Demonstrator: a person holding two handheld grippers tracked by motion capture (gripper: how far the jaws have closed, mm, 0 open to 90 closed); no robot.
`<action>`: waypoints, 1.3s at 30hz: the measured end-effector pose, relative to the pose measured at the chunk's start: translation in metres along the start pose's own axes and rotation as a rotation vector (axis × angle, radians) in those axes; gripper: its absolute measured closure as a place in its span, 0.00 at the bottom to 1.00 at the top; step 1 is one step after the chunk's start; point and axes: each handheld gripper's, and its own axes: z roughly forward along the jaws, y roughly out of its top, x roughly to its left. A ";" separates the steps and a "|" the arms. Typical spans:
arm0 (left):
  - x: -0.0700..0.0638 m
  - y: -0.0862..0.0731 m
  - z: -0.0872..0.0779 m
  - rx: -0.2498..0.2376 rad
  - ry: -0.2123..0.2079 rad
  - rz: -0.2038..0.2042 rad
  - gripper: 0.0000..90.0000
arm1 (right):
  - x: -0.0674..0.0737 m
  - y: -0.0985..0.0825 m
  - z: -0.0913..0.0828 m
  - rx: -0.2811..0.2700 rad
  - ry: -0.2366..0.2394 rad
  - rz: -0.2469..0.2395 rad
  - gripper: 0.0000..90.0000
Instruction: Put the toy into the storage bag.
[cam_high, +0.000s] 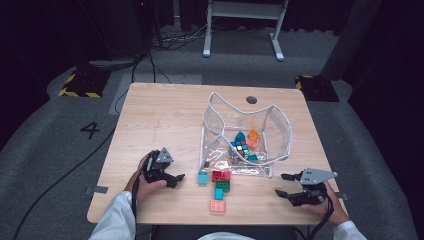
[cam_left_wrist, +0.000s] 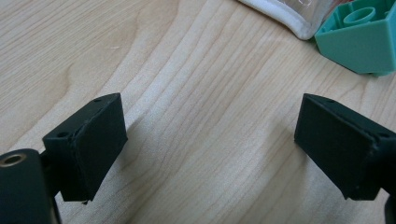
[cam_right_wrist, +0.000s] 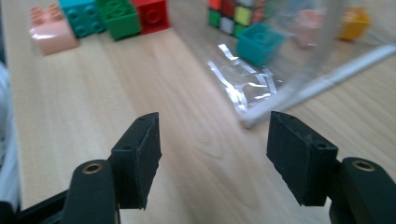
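A: Starting at the left, what are the left tongs (cam_high: 176, 178) doing?

B: They rest low over the worktop (cam_high: 160, 115), spread wide with nothing but bare wood between them. Just beyond them is the turquoise brick (cam_high: 202, 177), close to the hem of the clear bag (cam_high: 272, 125).

A: And the loose bricks?

B: In front of the bag, near the front edge: a red brick (cam_high: 220, 175) with a green brick (cam_high: 223, 185) touching it, a blue brick (cam_high: 219, 194) next, then a pink brick (cam_high: 217, 206) closest to the person.

A: Inside the bag?

B: A colour cube (cam_high: 239, 148), a teal brick (cam_right_wrist: 258, 43) and an orange one (cam_high: 253, 134).

A: The right side?

B: The right tongs (cam_high: 283, 184) sit at the worktop's front right corner, parted and gripping nothing, pointed towards the bricks, well apart from them.
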 end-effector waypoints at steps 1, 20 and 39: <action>0.000 0.000 0.000 0.000 0.000 0.000 0.10 | 0.003 0.001 0.003 0.000 0.013 -0.019 0.40; 0.000 0.000 0.000 0.000 0.000 0.000 0.10 | 0.079 0.041 0.081 0.032 0.271 -0.190 0.44; 0.000 0.000 0.000 0.000 0.000 0.000 0.10 | 0.103 0.062 0.114 0.064 0.299 -0.197 0.41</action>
